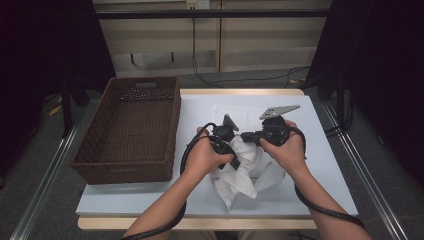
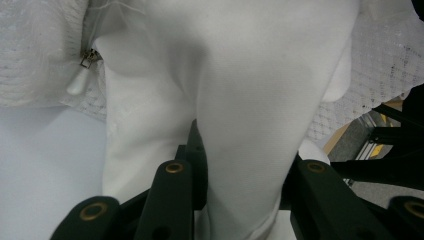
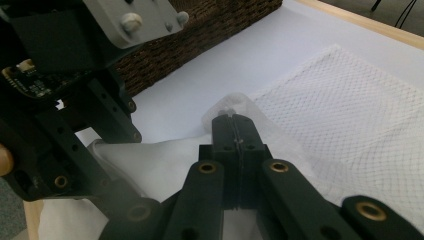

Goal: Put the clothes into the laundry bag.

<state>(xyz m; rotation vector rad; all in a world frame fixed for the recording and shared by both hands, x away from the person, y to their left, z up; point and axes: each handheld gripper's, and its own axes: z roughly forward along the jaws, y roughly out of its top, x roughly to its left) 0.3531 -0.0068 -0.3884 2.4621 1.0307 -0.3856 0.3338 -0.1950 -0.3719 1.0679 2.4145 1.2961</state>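
A: Where is the white cloth (image 1: 239, 172) held?

B: It is bunched on the table (image 1: 320, 175), right of the wicker basket (image 1: 131, 131), beside a mesh bag (image 3: 350, 115). A thick fold is clamped between the partly closed jaws of the left gripper (image 2: 240, 165); a thin edge is pinched by the fully closed right gripper (image 3: 235, 131).

A: What risk is indicated?

B: The thin edge may be pulled free if the grippers are drawn apart unevenly.

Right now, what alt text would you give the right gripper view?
The right tongs, shut, pinch an edge of a white cloth over a pale table. A white mesh bag lies flat at right; the left tongs' dark frame and a brown wicker basket fill the upper left.
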